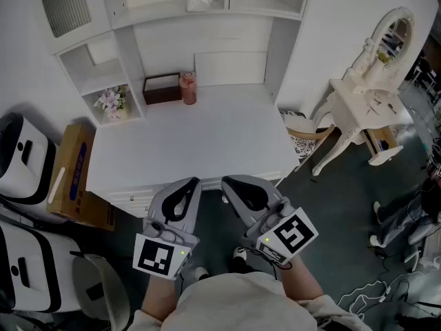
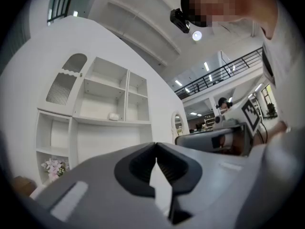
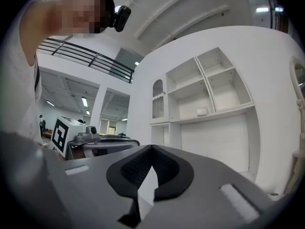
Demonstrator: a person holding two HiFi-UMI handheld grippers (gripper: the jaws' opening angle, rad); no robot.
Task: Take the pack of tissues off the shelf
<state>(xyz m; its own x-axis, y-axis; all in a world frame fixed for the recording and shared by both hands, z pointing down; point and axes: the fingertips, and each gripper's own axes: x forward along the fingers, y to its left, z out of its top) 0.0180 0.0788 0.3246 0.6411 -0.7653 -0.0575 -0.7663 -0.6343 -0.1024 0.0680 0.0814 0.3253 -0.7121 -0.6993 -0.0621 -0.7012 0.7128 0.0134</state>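
The pack of tissues [image 1: 200,3] is a small white bundle on the upper shelf of the white shelf unit [image 1: 207,19] behind the desk. It also shows as a small white lump on that shelf in the left gripper view [image 2: 113,116] and in the right gripper view [image 3: 202,111]. My left gripper [image 1: 187,183] and right gripper [image 1: 229,183] hover side by side at the desk's near edge, far below the pack. Both are shut with nothing between their jaws, as seen for the left gripper [image 2: 156,147] and the right gripper [image 3: 152,149].
On the white desk [image 1: 193,143] stand a dark brown box [image 1: 162,88] and a pink jar [image 1: 187,87] against the back panel. Flowers [image 1: 111,101] sit in a left cubby. A cardboard box [image 1: 72,174] lies left of the desk, and a white vanity with mirror [image 1: 372,95] stands right.
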